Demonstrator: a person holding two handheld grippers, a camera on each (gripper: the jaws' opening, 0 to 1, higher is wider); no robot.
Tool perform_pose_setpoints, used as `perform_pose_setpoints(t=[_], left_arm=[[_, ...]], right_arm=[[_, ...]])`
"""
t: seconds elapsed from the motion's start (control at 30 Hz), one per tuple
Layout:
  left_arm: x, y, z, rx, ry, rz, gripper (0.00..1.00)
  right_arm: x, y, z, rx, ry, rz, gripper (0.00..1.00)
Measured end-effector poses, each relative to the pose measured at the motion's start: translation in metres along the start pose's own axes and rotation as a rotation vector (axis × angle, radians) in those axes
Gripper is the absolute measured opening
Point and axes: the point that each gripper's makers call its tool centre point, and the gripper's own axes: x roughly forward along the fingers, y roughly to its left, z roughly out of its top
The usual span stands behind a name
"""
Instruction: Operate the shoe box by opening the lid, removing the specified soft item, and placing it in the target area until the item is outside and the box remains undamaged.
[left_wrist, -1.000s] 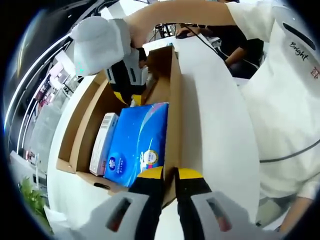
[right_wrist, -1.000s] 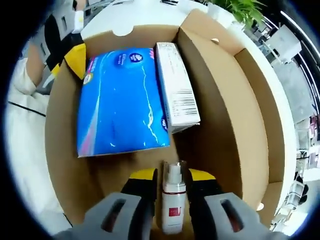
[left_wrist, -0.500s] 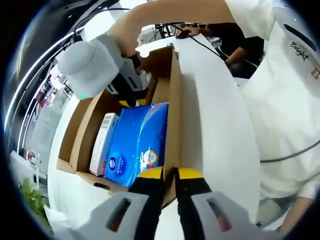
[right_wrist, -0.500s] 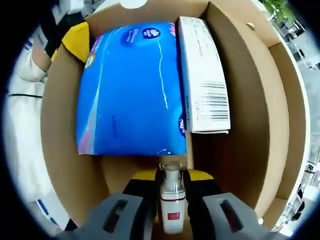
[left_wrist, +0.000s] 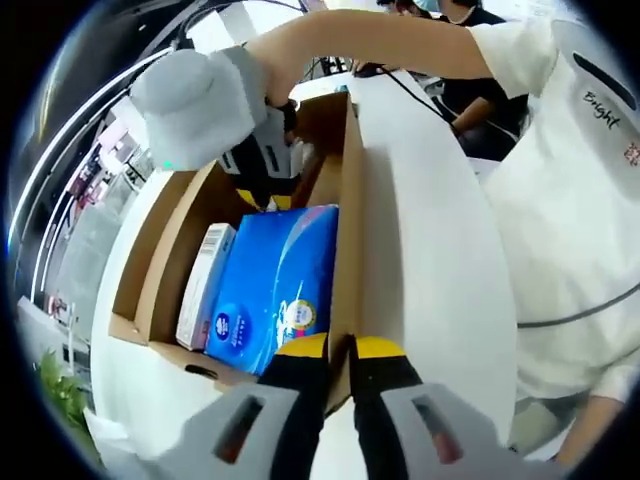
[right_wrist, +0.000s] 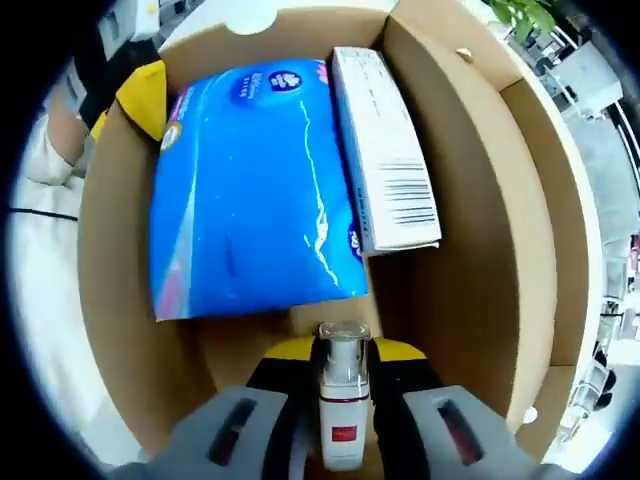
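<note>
An open cardboard shoe box (left_wrist: 345, 190) lies on a white table. Inside it are a soft blue tissue pack (left_wrist: 275, 285) (right_wrist: 250, 190) and beside that a white carton (left_wrist: 200, 290) (right_wrist: 385, 150). My left gripper (left_wrist: 340, 345) is shut on the box's near side wall, and its yellow tip (right_wrist: 145, 95) shows at the box's far corner. My right gripper (right_wrist: 342, 350) is over the box's end, shut on a small clear pump bottle (right_wrist: 342, 400) with a red label. Its grey body (left_wrist: 200, 95) hangs above the far end of the box.
A person in a white shirt (left_wrist: 570, 200) stands close on the right of the table (left_wrist: 430, 250). The box's raised lid flap (right_wrist: 540, 230) stands along the far side. A green plant (right_wrist: 520, 15) sits beyond the box, and cables lie at the table's far end.
The right gripper's jaws closed tighter on the bottle, dipped toward the blue pack, then drew back a little. The left gripper keeps its hold on the box wall.
</note>
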Motion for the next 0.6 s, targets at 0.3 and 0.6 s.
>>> perform_pose_setpoints(t=[0.3, 0.6], left_arm=[[0.000, 0.000, 0.000, 0.011, 0.000, 0.006, 0.07], [0.000, 0.000, 0.000, 0.015, -0.002, -0.002, 0.07]], right_arm=[[-0.031, -0.010, 0.020, 0.281, -0.345, -0.082, 0.18], [-0.063, -0.024, 0.032, 0.431, -0.630, -0.189, 0.18]])
